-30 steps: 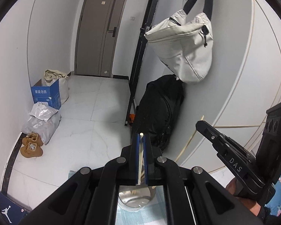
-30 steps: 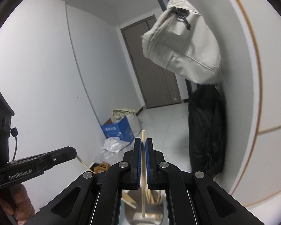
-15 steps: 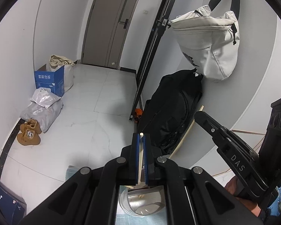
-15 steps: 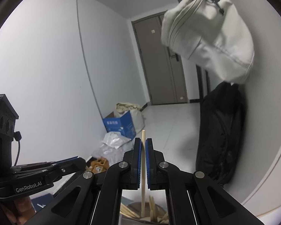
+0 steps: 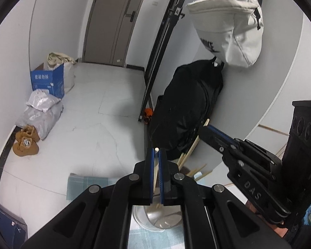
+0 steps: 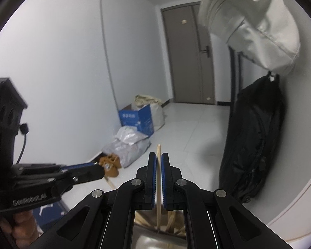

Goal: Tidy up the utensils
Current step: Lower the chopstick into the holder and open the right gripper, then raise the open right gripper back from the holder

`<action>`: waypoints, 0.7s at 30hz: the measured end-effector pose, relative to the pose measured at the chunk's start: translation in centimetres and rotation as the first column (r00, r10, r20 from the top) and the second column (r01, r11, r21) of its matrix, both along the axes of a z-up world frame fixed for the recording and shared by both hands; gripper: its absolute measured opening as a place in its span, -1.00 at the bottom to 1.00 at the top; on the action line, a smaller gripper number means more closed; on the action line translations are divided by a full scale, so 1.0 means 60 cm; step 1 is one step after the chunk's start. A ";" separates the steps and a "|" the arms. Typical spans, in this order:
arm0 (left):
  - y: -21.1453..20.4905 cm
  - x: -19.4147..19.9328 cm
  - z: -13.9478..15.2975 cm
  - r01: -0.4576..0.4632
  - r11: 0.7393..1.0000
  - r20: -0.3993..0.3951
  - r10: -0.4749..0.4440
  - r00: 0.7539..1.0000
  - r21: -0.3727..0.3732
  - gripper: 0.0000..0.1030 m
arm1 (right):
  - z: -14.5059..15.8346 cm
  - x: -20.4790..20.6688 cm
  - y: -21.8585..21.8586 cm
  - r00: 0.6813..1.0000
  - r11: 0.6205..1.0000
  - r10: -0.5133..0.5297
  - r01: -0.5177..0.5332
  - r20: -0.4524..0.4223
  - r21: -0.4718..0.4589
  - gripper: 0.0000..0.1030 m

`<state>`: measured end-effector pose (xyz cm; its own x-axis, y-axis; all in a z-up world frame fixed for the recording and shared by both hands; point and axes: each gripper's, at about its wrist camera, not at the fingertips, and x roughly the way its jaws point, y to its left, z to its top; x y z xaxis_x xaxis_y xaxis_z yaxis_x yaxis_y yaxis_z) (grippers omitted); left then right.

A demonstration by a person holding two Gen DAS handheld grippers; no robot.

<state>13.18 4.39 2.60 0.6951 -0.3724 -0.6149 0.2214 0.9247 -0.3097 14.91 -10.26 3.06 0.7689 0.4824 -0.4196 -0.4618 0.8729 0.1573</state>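
A bare hallway lies behind: white tiled floor [image 5: 89, 128], a grey door [image 5: 112, 20], a pale bag [image 5: 228, 33] hung over a black one [image 5: 188, 108].

Nearer, each gripper is clenched on one wooden chopstick. The left gripper [image 5: 156, 155] pinches its chopstick [image 5: 156, 167] upright between the blue fingers [image 5: 151, 176], and the lower end reaches into the metal cup [image 5: 155, 215] standing on a checked cloth on the bench. The right gripper [image 6: 159, 159] grips a second chopstick [image 6: 158, 178] the same way, above the same cup [image 6: 159, 238].

Over the last second both views have tipped downward: the cup and the sticks in it fill more of the picture, and the right gripper has dropped closer to the left one's view. That suggests both chopsticks are being lowered in, with release next.

Count: two grippers, two held chopsticks, one cup. About four more chopsticks lean in the cup; the exact number is hidden by the fingers.
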 end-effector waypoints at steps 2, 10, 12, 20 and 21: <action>0.000 0.001 -0.007 0.004 1.000 -0.016 -0.004 1.000 0.006 -1.00 | -0.011 -0.007 0.006 1.000 0.999 0.029 -0.029 -0.004 -0.021 -0.93; -0.008 0.008 -0.015 0.074 0.997 -0.057 -0.074 0.996 0.001 -1.00 | -0.048 -0.031 0.014 0.998 0.996 0.052 -0.056 -0.046 -0.076 -0.92; -0.011 0.012 -0.020 0.104 0.995 -0.082 -0.104 0.991 -0.007 -1.00 | -0.053 -0.032 0.015 0.997 0.995 0.053 -0.057 -0.054 -0.084 -0.92; -0.024 0.023 -0.021 0.141 0.990 -0.151 -0.139 0.979 0.002 -0.85 | -0.066 -0.030 0.004 0.993 0.996 0.036 -0.045 -0.116 -0.082 -0.87; -0.024 0.022 -0.020 0.133 0.991 -0.162 -0.130 0.978 0.006 -0.65 | -0.065 -0.033 0.001 0.992 0.996 0.030 -0.040 -0.122 -0.075 -0.86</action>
